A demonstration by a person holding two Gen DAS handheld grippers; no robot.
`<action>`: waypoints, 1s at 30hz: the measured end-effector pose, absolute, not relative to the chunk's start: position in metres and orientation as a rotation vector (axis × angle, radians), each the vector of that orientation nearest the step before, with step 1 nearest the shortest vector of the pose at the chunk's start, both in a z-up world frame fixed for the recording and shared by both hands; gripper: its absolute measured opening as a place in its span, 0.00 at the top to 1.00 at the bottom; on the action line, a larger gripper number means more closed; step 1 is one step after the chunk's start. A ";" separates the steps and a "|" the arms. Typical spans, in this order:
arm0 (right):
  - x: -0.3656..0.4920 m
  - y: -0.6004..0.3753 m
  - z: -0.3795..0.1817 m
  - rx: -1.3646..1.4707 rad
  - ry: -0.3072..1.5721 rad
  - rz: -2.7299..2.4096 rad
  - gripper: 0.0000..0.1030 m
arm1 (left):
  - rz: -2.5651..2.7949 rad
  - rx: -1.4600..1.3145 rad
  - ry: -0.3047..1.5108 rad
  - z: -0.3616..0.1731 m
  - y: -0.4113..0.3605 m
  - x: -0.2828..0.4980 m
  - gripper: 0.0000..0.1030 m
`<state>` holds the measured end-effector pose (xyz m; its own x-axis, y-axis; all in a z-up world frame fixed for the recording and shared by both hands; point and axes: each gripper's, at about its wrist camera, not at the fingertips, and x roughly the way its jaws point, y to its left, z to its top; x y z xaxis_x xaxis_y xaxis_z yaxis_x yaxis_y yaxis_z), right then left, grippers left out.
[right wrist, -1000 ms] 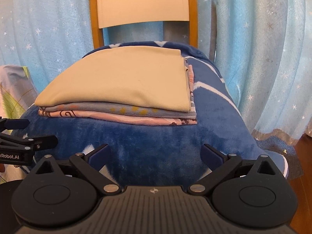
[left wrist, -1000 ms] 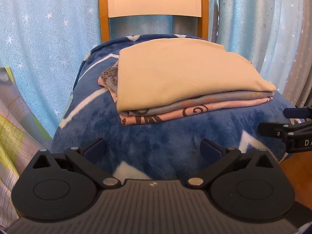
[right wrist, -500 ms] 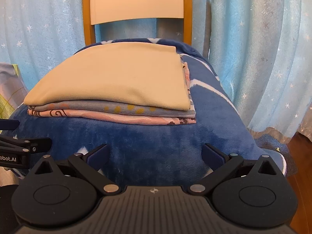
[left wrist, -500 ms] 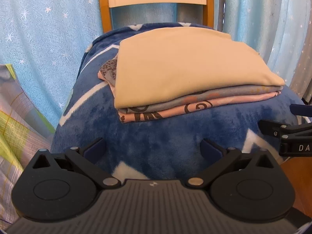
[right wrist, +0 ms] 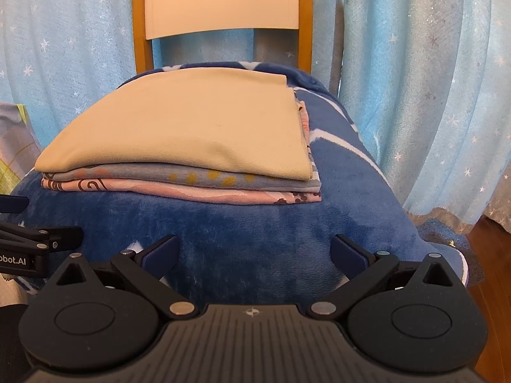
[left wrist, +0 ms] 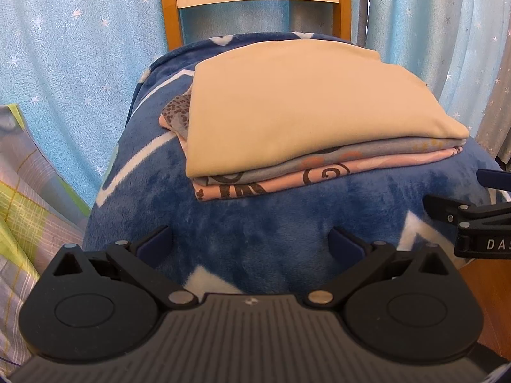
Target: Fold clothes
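Three folded garments are stacked on the blue blanket [left wrist: 242,223] covering the chair [right wrist: 140,32]: a cream piece [left wrist: 303,105] on top, a grey-blue one [right wrist: 223,180] beneath, a pink one [right wrist: 223,194] lowest. The left gripper [left wrist: 250,242] and right gripper [right wrist: 254,252] are held spread and empty, short of the pile. Folding appears finished; at most, edges may need squaring.

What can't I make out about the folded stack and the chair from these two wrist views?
- Lower garments: the cream top piece covers all but their edges in both views.
- Chair: back cut off by the top edge; seat hidden under the blue blanket.
- Right tongs in the left view: cut off by the right edge.
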<state>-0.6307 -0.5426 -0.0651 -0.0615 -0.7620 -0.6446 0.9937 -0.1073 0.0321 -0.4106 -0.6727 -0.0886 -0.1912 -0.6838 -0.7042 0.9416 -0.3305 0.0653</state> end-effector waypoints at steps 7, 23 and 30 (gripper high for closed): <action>-0.632 -0.545 -0.064 0.618 0.497 -1.588 0.00 | -1.766 0.781 0.464 -0.088 -0.674 -0.412 0.00; -0.631 -0.545 -0.063 0.617 0.492 -1.591 0.00 | -1.763 0.786 0.458 -0.089 -0.673 -0.412 0.00; -0.631 -0.547 -0.062 0.622 0.490 -1.594 0.00 | -1.761 0.787 0.454 -0.088 -0.671 -0.413 0.00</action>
<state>-0.6314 -0.5465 -0.0616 -0.0597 -0.7602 -0.6469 0.9923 -0.1157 0.0444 -0.4129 -0.6715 -0.0880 -0.1789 -0.6874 -0.7039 0.9421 -0.3260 0.0789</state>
